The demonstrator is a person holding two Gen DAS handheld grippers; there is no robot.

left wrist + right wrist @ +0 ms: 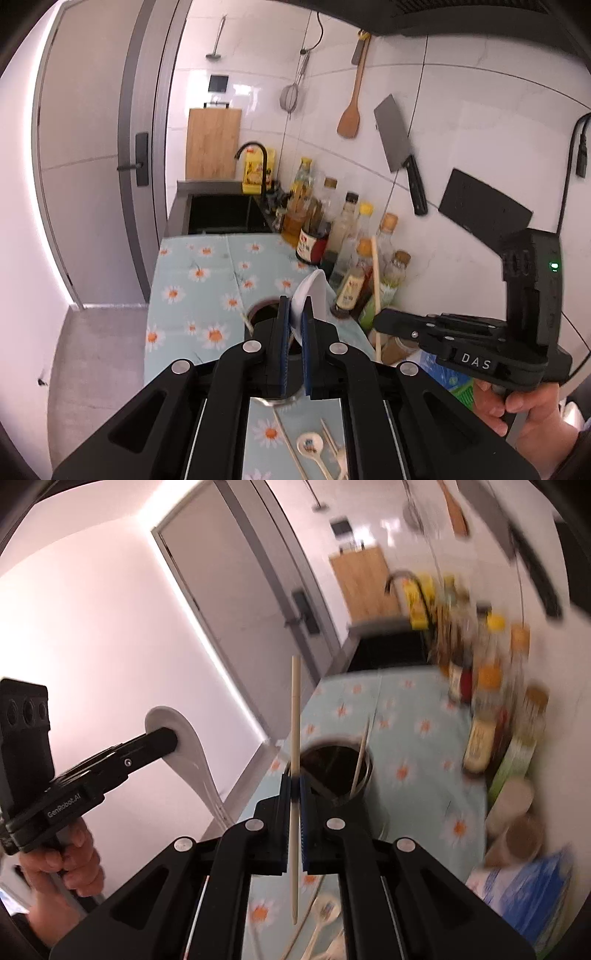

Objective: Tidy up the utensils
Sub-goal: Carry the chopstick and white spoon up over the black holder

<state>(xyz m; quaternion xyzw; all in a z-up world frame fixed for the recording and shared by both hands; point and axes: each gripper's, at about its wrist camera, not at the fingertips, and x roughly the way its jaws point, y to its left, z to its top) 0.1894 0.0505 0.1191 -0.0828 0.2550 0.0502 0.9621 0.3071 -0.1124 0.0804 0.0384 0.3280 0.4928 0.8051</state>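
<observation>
My left gripper is shut on a white ceramic spoon, held above a dark round utensil holder on the daisy-print counter. In the right wrist view the same spoon hangs from the left gripper at the left. My right gripper is shut on a pale chopstick, held upright just in front of the holder, which has one chopstick in it. In the left wrist view the right gripper is at the right with the chopstick. Loose chopsticks and small spoons lie on the counter below.
Bottles of oil and sauce line the tiled wall on the right. A black sink with faucet lies beyond the cloth. A cleaver, wooden spatula and strainer hang on the wall. Jars and a blue packet stand at the right.
</observation>
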